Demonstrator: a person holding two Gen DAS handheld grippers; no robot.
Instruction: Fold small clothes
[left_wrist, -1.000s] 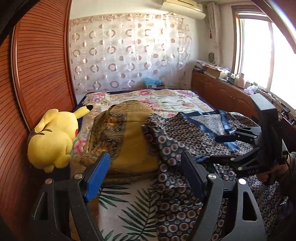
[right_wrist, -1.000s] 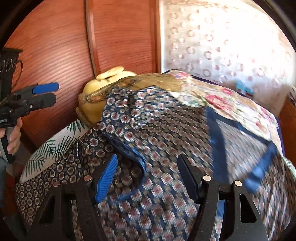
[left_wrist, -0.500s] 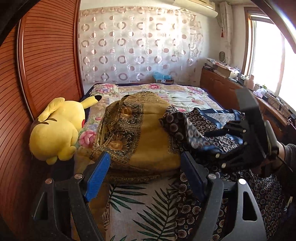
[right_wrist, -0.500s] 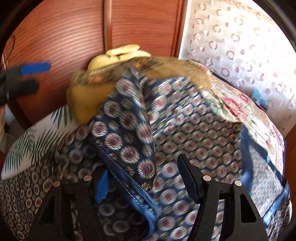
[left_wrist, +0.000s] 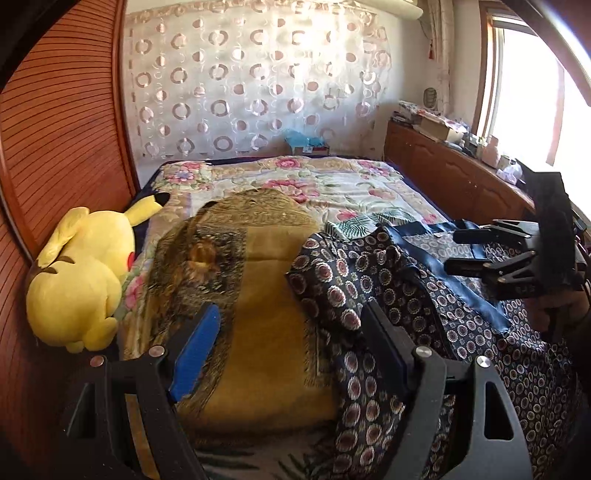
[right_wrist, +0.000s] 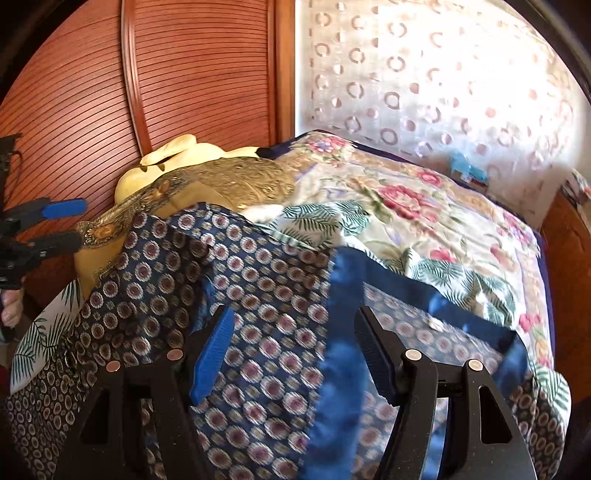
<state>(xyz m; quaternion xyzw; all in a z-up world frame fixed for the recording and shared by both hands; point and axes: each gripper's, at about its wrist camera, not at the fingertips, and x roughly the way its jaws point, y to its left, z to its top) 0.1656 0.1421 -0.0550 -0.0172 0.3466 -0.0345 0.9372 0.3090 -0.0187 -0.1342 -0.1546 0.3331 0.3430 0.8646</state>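
Note:
A navy garment with a round medallion print and plain blue bands (left_wrist: 424, 295) lies spread on the bed, its left part folded over itself; it also fills the right wrist view (right_wrist: 266, 295). My left gripper (left_wrist: 291, 347) is open and empty, above the garment's left edge and a mustard cloth. My right gripper (right_wrist: 295, 354) is open and empty just above the garment; it also shows in the left wrist view (left_wrist: 465, 247) at the right, jaws apart.
A folded mustard-gold patterned cloth (left_wrist: 258, 295) lies left of the garment. A yellow plush toy (left_wrist: 77, 288) sits against the wooden wardrobe (left_wrist: 55, 147). A floral quilt (left_wrist: 314, 184) covers the bed. A wooden cabinet (left_wrist: 461, 184) stands under the window.
The right gripper pulled the garment's left part over to the right, let it go and opened. The mustard cloth is now uncovered. The left gripper stayed open.

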